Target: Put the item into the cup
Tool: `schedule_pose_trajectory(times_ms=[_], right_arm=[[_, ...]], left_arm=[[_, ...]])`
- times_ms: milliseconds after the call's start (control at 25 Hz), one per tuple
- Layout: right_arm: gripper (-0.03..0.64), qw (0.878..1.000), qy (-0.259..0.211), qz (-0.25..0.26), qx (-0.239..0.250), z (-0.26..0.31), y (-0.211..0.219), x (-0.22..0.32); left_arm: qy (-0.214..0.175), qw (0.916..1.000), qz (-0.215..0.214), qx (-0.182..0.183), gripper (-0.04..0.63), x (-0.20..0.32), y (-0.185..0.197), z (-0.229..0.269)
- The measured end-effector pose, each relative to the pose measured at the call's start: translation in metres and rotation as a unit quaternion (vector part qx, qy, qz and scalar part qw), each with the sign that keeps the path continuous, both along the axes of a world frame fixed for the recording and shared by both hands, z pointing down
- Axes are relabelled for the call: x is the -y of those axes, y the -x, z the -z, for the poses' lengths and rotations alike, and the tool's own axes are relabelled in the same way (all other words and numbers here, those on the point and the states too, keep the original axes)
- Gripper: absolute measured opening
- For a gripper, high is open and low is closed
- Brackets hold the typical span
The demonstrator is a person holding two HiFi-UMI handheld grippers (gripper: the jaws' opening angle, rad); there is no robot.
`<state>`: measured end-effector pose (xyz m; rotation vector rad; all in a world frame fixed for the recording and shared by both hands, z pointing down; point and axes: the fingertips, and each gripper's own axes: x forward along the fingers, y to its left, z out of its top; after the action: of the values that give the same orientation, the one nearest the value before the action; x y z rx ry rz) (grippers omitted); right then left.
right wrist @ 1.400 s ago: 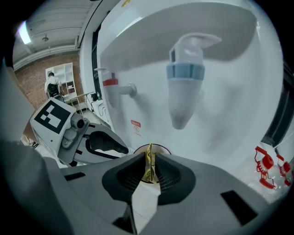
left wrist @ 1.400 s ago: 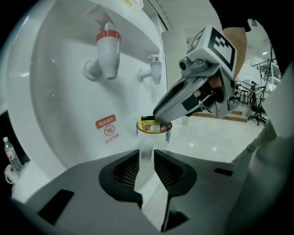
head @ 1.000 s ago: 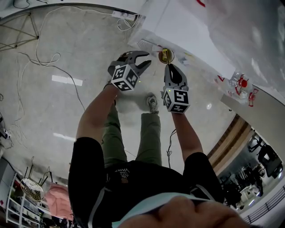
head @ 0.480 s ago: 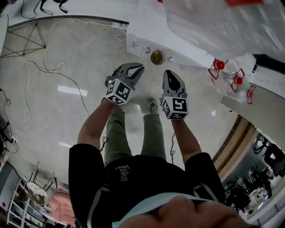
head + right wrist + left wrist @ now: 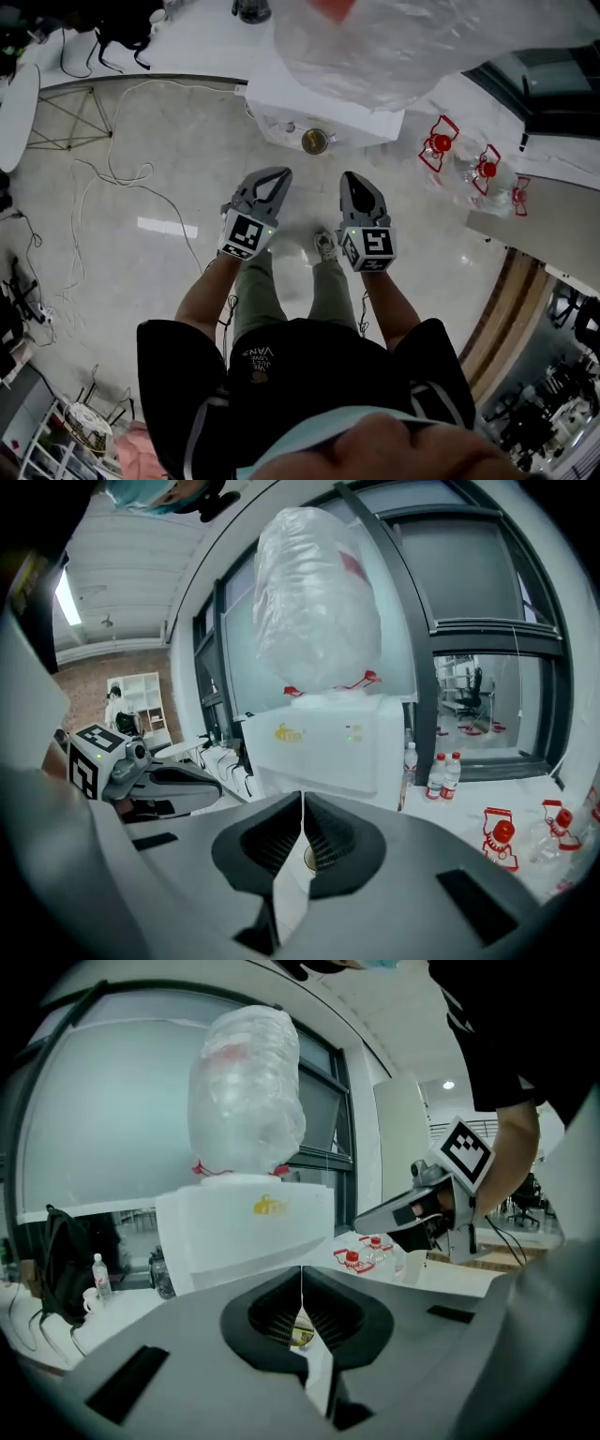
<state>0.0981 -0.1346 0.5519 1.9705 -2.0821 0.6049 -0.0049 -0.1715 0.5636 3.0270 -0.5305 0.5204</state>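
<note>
A small gold-brown cup stands on the tray of a white water dispenser. Both grippers hang side by side short of it, over the floor. My left gripper is shut, its jaws meeting with nothing between them. My right gripper is also shut and empty. In the left gripper view the cup peeks through the hollow behind the closed left gripper. The right gripper view shows the cup the same way behind the right gripper. No loose item shows in any view.
A big plastic-wrapped bottle sits on top of the dispenser. Small red-capped bottles lie on the floor to the right. Cables trail across the floor at the left. The person's legs and a shoe are below the grippers.
The left gripper's jaws have closed from wide open. Both grippers have drawn back from the cup and the dispenser, which now lie farther up the head view.
</note>
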Motion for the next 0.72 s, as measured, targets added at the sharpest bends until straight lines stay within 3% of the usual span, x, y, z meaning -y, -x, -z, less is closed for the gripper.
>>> schedule_pose_trajectory(times_ms=[480, 720], right_arm=[[0.044, 0.997, -0.054, 0.059, 0.019, 0.092, -0.003, -0.053], [0.044, 0.993, -0.07, 0.095, 0.026, 0.123, 0.002, -0.075]], left_arm=[[-0.027, 0.9922, 0.091, -0.081, 0.02, -0.048, -0.005, 0.132], [-0.046, 0.9868, 0.122, -0.096, 0.02, -0.074, 0.001, 0.177]])
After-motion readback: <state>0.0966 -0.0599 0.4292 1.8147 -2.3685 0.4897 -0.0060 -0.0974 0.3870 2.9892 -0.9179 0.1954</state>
